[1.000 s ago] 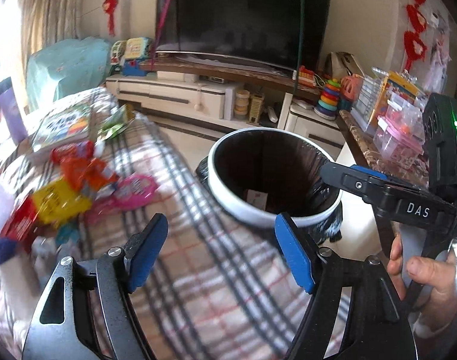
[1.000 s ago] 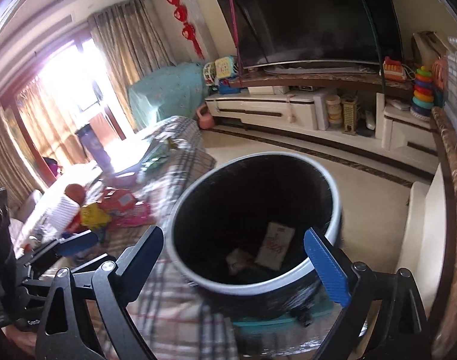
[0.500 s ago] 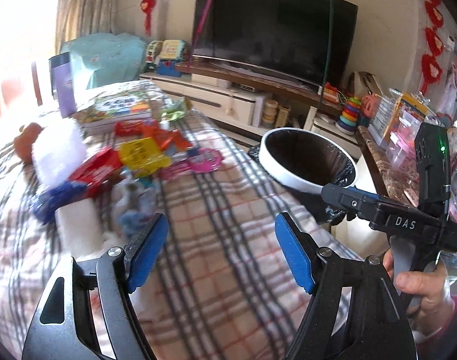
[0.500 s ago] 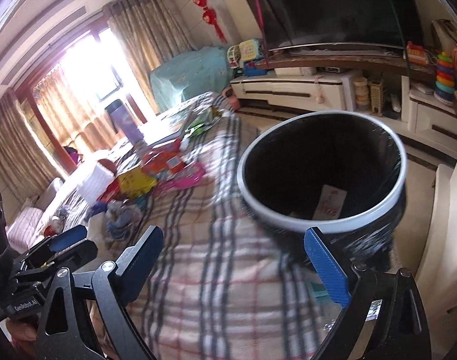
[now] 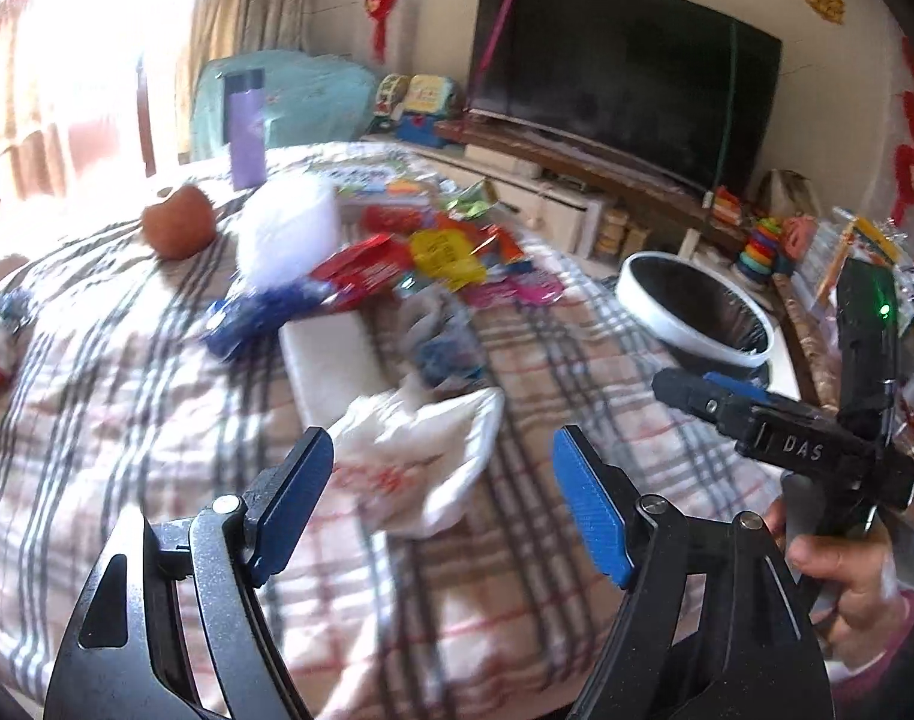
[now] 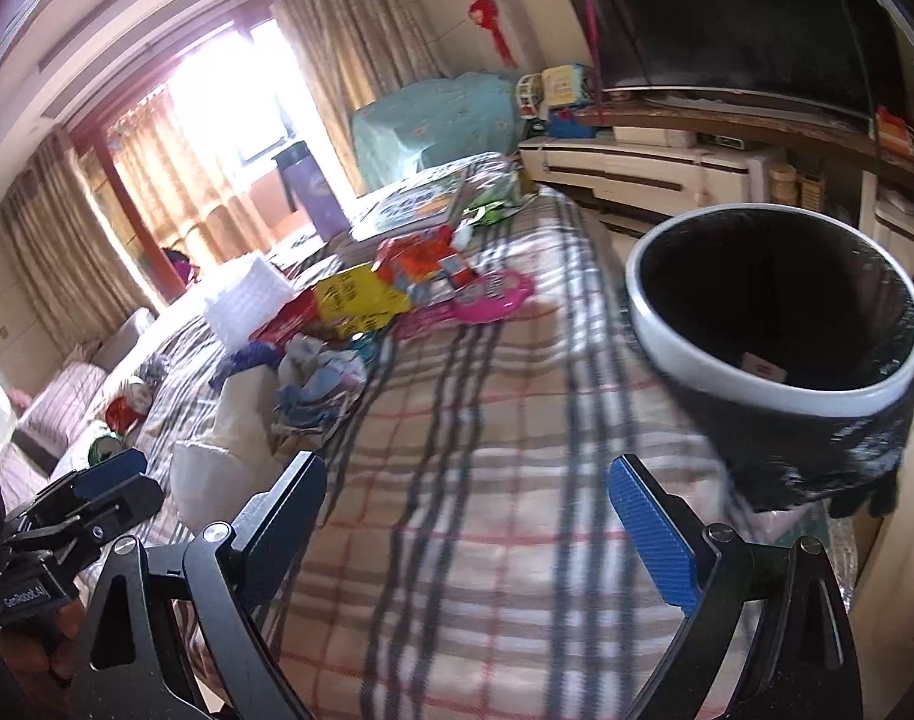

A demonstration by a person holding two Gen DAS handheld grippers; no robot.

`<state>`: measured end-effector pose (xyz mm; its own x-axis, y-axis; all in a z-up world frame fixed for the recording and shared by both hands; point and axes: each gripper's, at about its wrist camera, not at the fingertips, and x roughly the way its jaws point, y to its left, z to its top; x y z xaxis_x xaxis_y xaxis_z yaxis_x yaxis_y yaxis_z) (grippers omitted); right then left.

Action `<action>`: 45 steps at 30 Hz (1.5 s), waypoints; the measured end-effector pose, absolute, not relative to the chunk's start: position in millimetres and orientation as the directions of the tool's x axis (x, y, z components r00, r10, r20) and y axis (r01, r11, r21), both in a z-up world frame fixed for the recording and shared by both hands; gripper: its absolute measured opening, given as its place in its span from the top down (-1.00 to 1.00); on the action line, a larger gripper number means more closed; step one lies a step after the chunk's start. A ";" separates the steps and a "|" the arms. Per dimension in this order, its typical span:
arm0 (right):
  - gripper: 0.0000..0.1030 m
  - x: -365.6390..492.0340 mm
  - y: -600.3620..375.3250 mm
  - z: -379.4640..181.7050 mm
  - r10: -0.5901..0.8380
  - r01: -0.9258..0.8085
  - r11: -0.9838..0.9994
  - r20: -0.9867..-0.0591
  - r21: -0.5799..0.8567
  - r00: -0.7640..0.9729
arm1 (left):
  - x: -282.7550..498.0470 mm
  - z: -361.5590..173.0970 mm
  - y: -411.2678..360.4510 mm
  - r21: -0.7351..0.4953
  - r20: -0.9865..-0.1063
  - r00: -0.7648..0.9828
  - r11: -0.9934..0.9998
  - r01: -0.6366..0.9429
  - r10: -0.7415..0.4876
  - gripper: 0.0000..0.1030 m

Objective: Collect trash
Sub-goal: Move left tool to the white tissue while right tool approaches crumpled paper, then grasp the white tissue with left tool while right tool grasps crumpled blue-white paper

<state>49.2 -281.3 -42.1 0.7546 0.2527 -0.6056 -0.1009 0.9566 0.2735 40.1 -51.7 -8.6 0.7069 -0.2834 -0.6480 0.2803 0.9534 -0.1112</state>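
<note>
- Left gripper (image 5: 442,501) is spread wide with nothing between its blue pads, hovering over a crumpled white plastic bag (image 5: 424,459) with faint red print, lying on the plaid checked cloth (image 5: 517,570).
- Right gripper (image 6: 466,519) is spread wide too, nothing held, hanging over a bare stretch of the plaid cloth, with the round white-rimmed trash bin with a black liner (image 6: 775,384) just ahead and to its right.
- That bin sits right off the edge of the cloth, on the TV side. Inside it there's a small white slip with red print (image 6: 763,367) near the bottom; can't tell what else is in there, too dark.
- Trash pile is on the side of the bag away from the left gripper, well apart from the bin: a yellow wrapper (image 5: 442,255), a red wrapper (image 5: 364,270), a pink plastic packet (image 5: 517,294), a blue crinkly wrapper (image 5: 259,315) and a crumpled whitish-blue wad (image 5: 442,339), all pretty blurry.
- A flat white rectangular box (image 5: 331,360) lies just beyond the bag, touching the blue wrapper.
- Farther back from the pile: a reddish-orange round fruit (image 5: 178,228), a white frosted plastic tub (image 5: 289,237) and a tall purple bottle with a dark lid (image 5: 246,132).
- Big black TV (image 5: 619,102) on the wall behind the bin.
</note>
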 end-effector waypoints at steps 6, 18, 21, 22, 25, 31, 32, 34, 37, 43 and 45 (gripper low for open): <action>-0.87 60.9 -262.8 -47.1 0.272 -0.139 0.956 -0.599 0.259 0.753 | 46.4 -30.1 -39.1 -0.132 -0.690 0.670 0.958 0.255 -0.274 -0.51; -0.65 97.3 -227.3 -58.1 0.349 -0.200 0.935 -0.659 0.293 0.666 | 69.5 -48.7 -31.2 -0.192 -0.717 0.618 0.944 0.268 -0.322 0.36; -0.47 107.0 -215.3 -61.6 0.369 -0.224 0.929 -0.669 0.296 0.645 | 72.9 -46.1 -24.4 -0.198 -0.708 0.629 0.945 0.262 -0.323 0.43; -0.44 112.8 -209.4 -63.9 0.371 -0.232 0.928 -0.677 0.291 0.635 | 73.8 -45.1 -22.4 -0.201 -0.705 0.631 0.944 0.261 -0.325 0.43; -0.38 124.3 -200.6 -69.9 0.391 -0.240 0.920 -0.690 0.310 0.609 | 73.3 -43.2 -18.5 -0.208 -0.697 0.635 0.942 0.263 -0.331 0.44; 0.45 133.5 -188.8 -73.6 0.452 -0.288 0.892 -0.692 0.348 0.563 | 73.3 -47.9 -23.0 -0.203 -0.709 0.622 0.941 0.271 -0.332 0.45; 0.53 129.9 -189.7 -71.5 0.439 -0.289 0.898 -0.691 0.330 0.574 | 74.1 -47.8 -23.4 -0.203 -0.708 0.622 0.940 0.273 -0.334 0.45; 0.65 125.4 -194.5 -68.5 0.433 -0.287 0.901 -0.687 0.325 0.583 | 74.2 -45.7 -27.0 -0.204 -0.705 0.621 0.937 0.282 -0.341 0.46; 0.96 115.8 -212.6 -61.7 0.409 -0.257 0.912 -0.680 0.319 0.609 | 73.8 -40.9 -35.3 -0.207 -0.697 0.621 0.930 0.305 -0.359 0.46; 1.00 97.9 -252.1 -49.1 0.374 -0.200 0.923 -0.652 0.328 0.660 | 74.4 -35.8 -61.3 -0.199 -0.690 0.610 0.912 0.358 -0.390 0.46; 1.00 95.0 -258.2 -47.0 0.360 -0.189 0.929 -0.651 0.320 0.668 | 76.6 -36.4 -66.0 -0.207 -0.693 0.601 0.909 0.362 -0.397 0.46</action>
<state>95.0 -258.2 -47.0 0.6682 0.3600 -0.6511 -0.1888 0.9286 0.3196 76.6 -66.0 -36.4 0.6012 -0.3974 -0.6932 0.3618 0.9089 -0.2072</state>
